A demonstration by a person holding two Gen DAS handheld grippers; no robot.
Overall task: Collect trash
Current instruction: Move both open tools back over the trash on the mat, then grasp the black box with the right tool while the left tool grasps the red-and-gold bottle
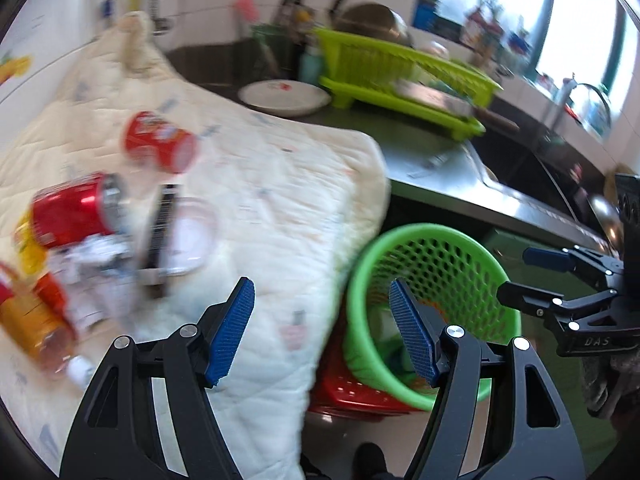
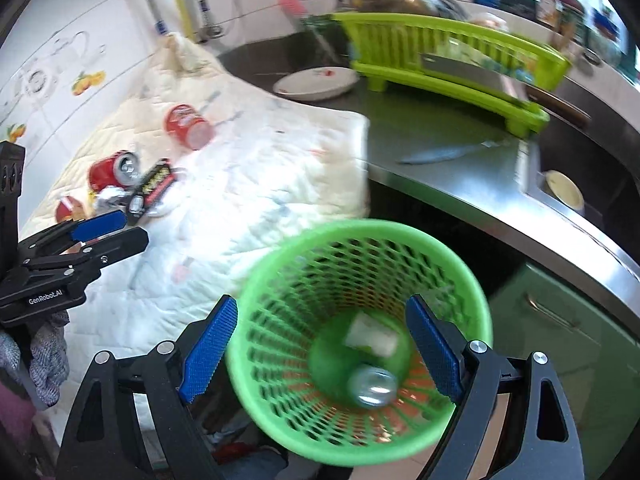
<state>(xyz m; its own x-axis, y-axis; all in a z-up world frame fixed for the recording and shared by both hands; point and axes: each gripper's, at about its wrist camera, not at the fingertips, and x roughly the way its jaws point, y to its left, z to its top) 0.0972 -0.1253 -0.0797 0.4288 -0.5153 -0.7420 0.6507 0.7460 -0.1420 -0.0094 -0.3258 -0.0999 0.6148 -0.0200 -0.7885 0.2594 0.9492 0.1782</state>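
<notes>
A green mesh trash basket stands below the counter edge; it also shows in the left wrist view. Inside it lie a green can and a white scrap. My right gripper is open and empty, right above the basket's mouth. My left gripper is open and empty over the edge of a white quilted cloth. On the cloth lie a red can, a red cup, a dark wrapper, crumpled paper and a yellow bottle.
A lime dish rack and a white plate stand at the back of the steel counter. A knife lies on the counter. The sink holds a cup. A red bin sits under the basket.
</notes>
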